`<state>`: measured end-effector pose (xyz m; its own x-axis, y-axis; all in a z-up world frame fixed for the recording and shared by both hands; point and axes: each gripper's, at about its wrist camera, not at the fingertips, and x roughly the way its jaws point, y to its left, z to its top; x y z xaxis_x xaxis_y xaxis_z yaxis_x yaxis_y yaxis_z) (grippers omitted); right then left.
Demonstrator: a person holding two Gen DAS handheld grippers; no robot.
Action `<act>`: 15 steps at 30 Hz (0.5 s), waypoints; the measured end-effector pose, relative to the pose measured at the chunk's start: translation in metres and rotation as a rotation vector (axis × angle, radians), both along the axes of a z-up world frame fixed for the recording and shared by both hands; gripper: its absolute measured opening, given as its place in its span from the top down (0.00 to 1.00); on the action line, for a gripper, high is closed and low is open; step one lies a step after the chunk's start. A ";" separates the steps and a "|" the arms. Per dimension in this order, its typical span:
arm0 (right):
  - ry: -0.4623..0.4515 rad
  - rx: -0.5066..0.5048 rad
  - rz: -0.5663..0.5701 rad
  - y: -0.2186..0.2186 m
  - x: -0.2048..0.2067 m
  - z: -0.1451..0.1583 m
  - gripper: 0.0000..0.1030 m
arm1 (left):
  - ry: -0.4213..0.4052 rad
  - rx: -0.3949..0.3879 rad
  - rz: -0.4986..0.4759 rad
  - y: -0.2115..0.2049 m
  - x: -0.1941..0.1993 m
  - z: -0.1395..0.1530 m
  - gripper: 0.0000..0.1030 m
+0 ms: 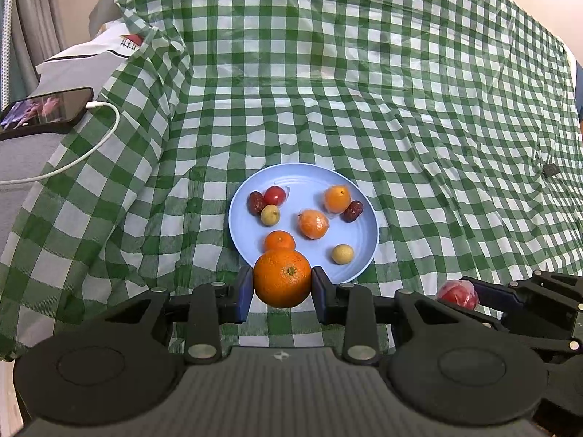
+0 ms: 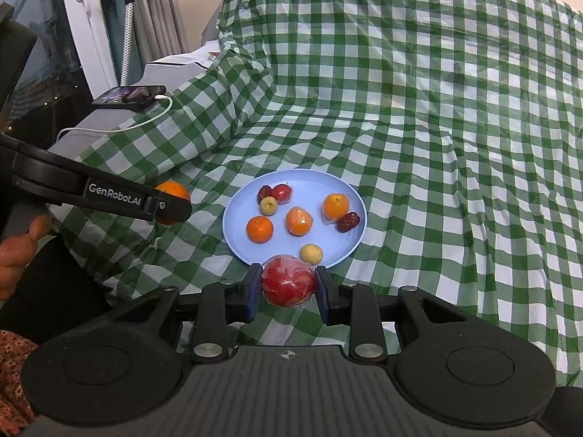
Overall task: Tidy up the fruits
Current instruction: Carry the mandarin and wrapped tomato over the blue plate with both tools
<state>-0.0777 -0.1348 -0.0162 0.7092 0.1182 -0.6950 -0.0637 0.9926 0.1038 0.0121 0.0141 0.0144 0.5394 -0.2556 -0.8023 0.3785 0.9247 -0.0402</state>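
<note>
Fruit in both grippers, near edge of light blue plate (image 1: 364,233).

I see left gripper (image 1: 282,284) clamped on a glossy orange (image 1: 282,282); right gripper (image 2: 288,286) clamped on a plastic-wrapped red fruit (image 2: 288,284). Plate on green checked cloth (image 1: 364,91) holds small oranges, dates, yellowish fruits.

A green-and-white checked plastic cloth (image 1: 364,91) drapes the surface, creased and rumpled, bunched into a raised fold at its left edge. Beside that fold, on a grey ledge (image 1: 22,160) left of the cloth, a dark smartphone (image 1: 47,109) lies flat with its screen lit; a white charging cable (image 1: 91,145) plugs into its end and loops down across the checks. A white sheet with a small red print (image 1: 109,47) lies beyond the phone. Pale curtains (image 2: 160,11) and a white window frame (image 2: 83,18) stand at upper left. A small dark tag (image 1: 549,170) sits on the cloth at far right.
</note>
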 end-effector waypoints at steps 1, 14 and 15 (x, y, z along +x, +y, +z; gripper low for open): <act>0.002 -0.001 -0.001 -0.001 0.002 -0.001 0.69 | 0.001 -0.001 0.001 0.000 0.002 0.000 0.64; 0.028 -0.015 -0.009 -0.004 0.044 -0.017 0.69 | 0.035 0.013 -0.008 -0.018 0.040 -0.020 0.64; 0.033 -0.016 -0.008 -0.005 0.050 -0.019 0.69 | 0.037 0.017 -0.012 -0.020 0.044 -0.021 0.64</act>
